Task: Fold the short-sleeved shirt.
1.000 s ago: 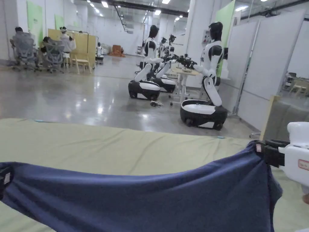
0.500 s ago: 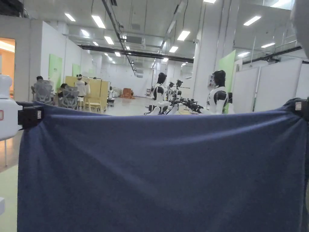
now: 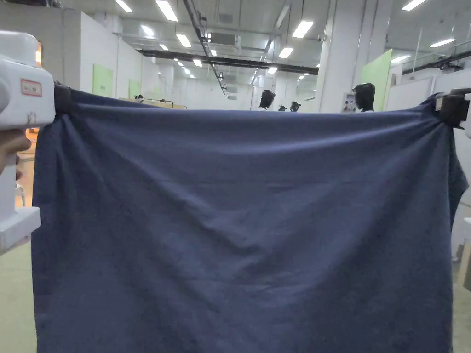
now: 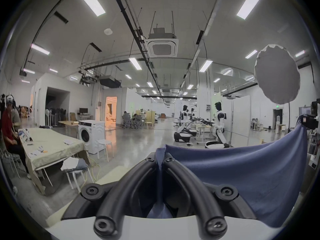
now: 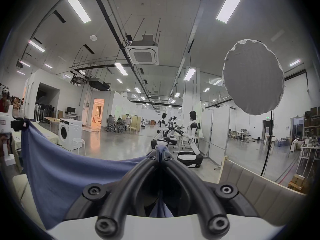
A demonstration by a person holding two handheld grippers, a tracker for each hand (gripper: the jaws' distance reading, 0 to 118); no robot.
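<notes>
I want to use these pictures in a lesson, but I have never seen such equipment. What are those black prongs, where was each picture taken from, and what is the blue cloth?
No robot is working here: a person holds a hand tool in each hand. The head view comes from a camera on the person's head; the other two ride on the tools. The black prongs are each tool's two jaws. The left gripper and the right gripper each pinch one top corner of the blue shirt, which hangs spread in the air between them. The pale green table shows beside it.
</notes>
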